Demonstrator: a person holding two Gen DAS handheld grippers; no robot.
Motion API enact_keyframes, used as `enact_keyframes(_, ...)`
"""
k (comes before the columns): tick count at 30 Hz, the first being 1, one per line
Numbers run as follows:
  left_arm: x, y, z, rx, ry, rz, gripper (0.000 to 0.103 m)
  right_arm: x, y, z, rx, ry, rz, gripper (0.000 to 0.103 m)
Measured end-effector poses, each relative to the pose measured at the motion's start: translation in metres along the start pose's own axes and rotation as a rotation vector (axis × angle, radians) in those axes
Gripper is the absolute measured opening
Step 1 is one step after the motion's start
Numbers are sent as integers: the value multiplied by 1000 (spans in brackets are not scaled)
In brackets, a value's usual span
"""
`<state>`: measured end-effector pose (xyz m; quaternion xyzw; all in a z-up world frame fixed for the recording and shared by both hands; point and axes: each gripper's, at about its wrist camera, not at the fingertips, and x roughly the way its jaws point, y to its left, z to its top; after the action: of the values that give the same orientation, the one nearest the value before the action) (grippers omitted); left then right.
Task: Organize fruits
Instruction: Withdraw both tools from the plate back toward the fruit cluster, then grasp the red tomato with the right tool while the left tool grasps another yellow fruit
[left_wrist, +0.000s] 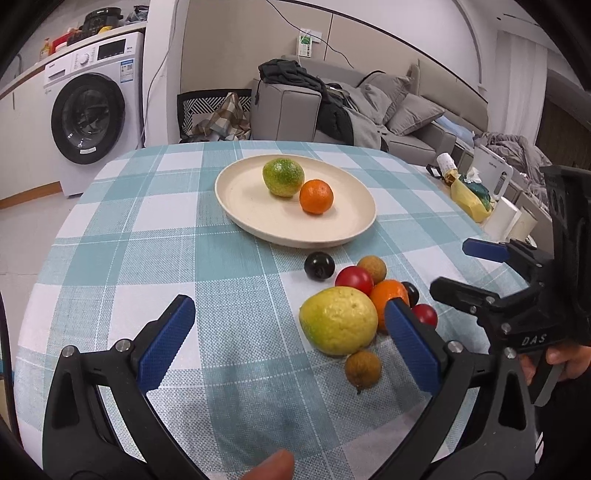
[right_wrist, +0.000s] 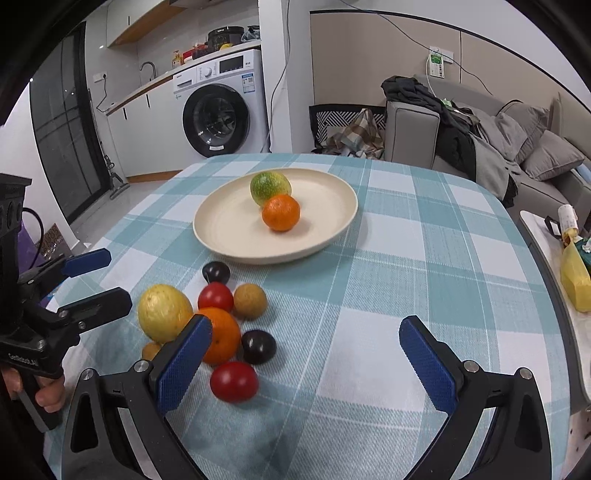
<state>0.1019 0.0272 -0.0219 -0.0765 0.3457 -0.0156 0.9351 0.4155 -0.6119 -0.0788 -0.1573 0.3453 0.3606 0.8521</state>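
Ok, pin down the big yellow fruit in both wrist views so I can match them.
Left wrist: the big yellow fruit lies right of centre, low, just left of the right fingertip.
Right wrist: the same fruit lies lower left, beside the left fingertip.
Shared landmark: the cream plate beyond the pile.

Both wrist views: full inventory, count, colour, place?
plate: 1, cream, mid table
green citrus: 1, on plate
orange: 1, on plate, touching the citrus
yellow fruit: 1, in pile on cloth
second orange: 1, in pile
tomatoes: 2, red, in pile
dark plums: 2, near-black, in pile
brown fruits: 2, small, pile edges
tablecloth: 1, teal-white check
washer: 1, white, behind
sofa: 1, grey, behind
left gripper: open, empty
right gripper: open, empty
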Motion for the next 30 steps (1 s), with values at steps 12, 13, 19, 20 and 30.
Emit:
enact_keyframes(12,15,1,-3,-4,35,-18,102,0,9,-25,-7,67,74,103)
enact_keyframes(13,15,1,-3,-4,34,-22,102,1,9,-26,-4,78,81,103)
enact_keyframes(19,18,2,-3,-8,45,-33,102,6,11,-29,8,107,151,88)
enact_keyframes(20,19,2,-3,-9,50,-33,102,7,13,-29,3,112,154,82)
enact_keyframes(30,24,0,-3,1,70,-39,102,9,26,-32,-31,126,231,57)
